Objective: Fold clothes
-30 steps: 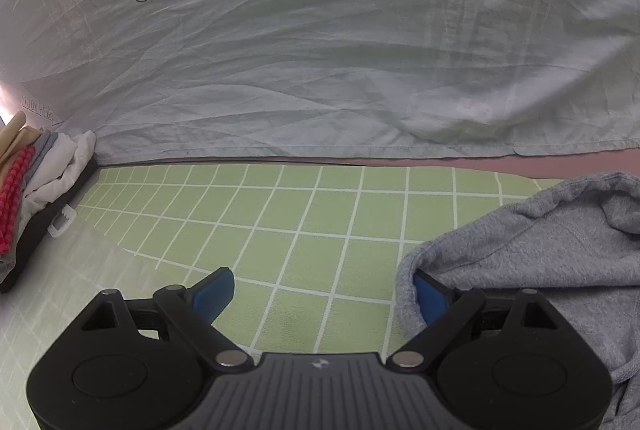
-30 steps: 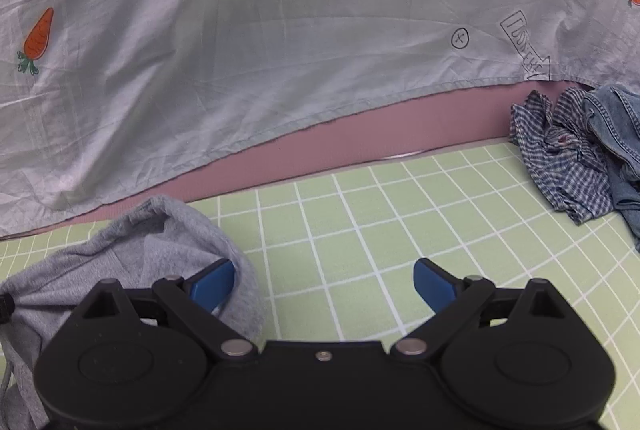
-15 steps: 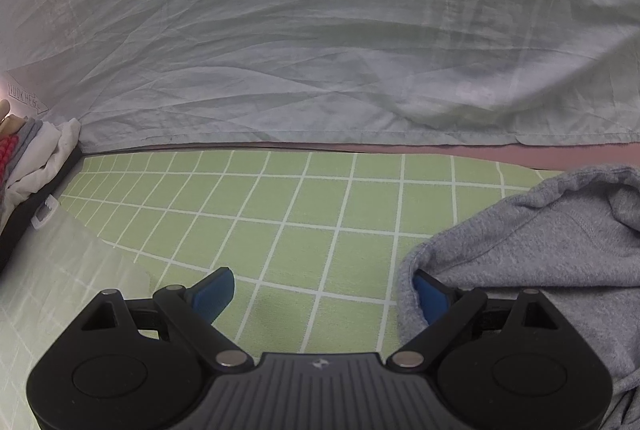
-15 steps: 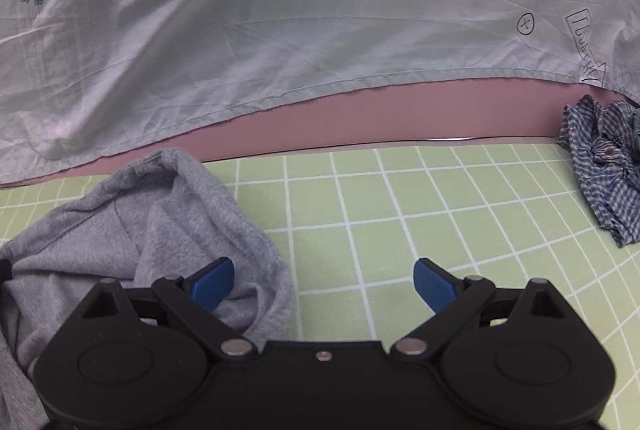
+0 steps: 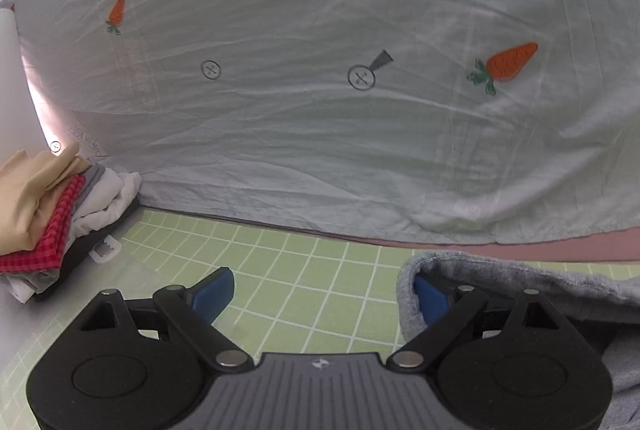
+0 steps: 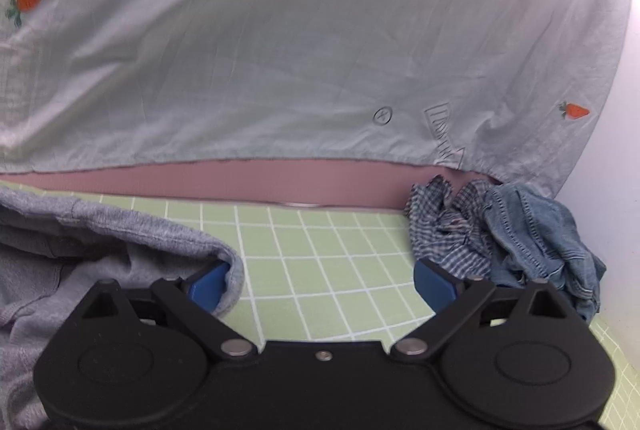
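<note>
Tan, red-checked and white folded garments stacked (image 5: 44,205) far left: judged done. Grey fleece sweatshirt (image 6: 100,246) mid-mat on green gridded mat (image 5: 304,270), rumpled, unfolded. Crumpled blue-check shirt (image 6: 444,234) and denim piece (image 6: 540,230) far right, untouched. Left gripper (image 5: 324,294): low, level, fingers wide apart, right finger tucked inside sweatshirt's edge. Right gripper (image 6: 324,282): same pose, fingers spread, left finger under opposite edge. Nothing clamped.
</note>
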`<state>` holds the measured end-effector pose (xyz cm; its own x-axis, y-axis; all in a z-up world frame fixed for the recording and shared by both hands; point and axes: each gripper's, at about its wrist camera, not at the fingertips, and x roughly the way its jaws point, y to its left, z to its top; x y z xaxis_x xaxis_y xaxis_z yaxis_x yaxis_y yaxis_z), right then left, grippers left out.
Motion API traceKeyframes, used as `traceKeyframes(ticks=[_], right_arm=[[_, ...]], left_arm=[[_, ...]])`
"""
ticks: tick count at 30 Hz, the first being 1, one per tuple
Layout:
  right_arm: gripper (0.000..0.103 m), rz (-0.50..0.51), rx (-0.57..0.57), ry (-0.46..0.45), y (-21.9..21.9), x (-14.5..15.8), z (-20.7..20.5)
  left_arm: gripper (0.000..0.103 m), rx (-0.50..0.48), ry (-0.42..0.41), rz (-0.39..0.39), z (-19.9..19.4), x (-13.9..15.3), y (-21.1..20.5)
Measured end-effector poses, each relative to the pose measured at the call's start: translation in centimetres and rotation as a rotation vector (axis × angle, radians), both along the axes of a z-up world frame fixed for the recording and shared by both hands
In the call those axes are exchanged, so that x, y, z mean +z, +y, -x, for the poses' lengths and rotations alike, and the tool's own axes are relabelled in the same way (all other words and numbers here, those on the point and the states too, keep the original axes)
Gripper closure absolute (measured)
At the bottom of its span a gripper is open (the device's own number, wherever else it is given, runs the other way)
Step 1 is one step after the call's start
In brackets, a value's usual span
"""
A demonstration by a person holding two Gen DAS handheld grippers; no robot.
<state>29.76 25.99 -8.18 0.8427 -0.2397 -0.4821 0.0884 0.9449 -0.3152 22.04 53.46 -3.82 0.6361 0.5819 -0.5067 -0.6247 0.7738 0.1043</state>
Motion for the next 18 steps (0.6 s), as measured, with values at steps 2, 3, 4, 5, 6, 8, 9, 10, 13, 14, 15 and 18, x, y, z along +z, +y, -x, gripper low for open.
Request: traceKeyframes(ticks=[2, 3, 4, 5, 6, 8, 9, 10, 13, 14, 15, 18], right_arm=[[0.006, 0.000, 0.012, -0.058, -0.2, 1.6, 2.0], [0.006, 0.008, 0.018, -0.080, -0.3, 2.2, 3.1], [0.006, 0.017, 0.024, -0.101, -0.4, 2.8, 4.1], [0.006, 0.025, 0.030, -0.122, -0.4, 3.4, 5.2], [0.006, 0.034, 0.036, -0.144, -0.5, 4.1, 6.2], [0.006, 0.051, 0.048, -0.184, -0.7, 5.3, 8.3], [0.006, 0.056, 0.053, -0.192, -0.8, 5.6, 9.4], [0.006, 0.058, 0.055, -0.197, -1.0, 5.8, 10.3], [0.006, 0.047, 0.055, -0.186, -1.6, 6.1, 12.9], [0.005, 0.043, 0.053, -0.180, -1.9, 6.1, 13.7], [0.005, 0.040, 0.052, -0.172, -2.1, 6.0, 14.6], [0.005, 0.038, 0.050, -0.145, -2.5, 5.5, 16.9]], left_arm=[[0.010, 0.021, -0.058, 0.036, 2.2, 1.3, -0.1], [0.010, 0.030, -0.080, 0.053, 3.3, 1.8, -0.1], [0.010, 0.039, -0.095, 0.061, 4.3, 2.2, -0.2], [0.010, 0.048, -0.107, 0.068, 5.4, 2.6, -0.4], [0.010, 0.055, -0.111, 0.071, 6.3, 2.8, -0.6], [0.010, 0.069, -0.113, 0.081, 8.3, 3.2, -0.9], [0.010, 0.073, -0.110, 0.091, 9.4, 3.3, -1.0], [0.010, 0.077, -0.105, 0.099, 10.3, 3.2, -1.2], [0.010, 0.086, -0.088, 0.119, 13.1, 2.9, -1.5], [0.010, 0.086, -0.078, 0.122, 14.0, 2.7, -1.8], [0.010, 0.086, -0.068, 0.122, 14.7, 2.4, -2.0], [0.010, 0.085, -0.037, 0.119, 16.6, 1.4, -2.7]])
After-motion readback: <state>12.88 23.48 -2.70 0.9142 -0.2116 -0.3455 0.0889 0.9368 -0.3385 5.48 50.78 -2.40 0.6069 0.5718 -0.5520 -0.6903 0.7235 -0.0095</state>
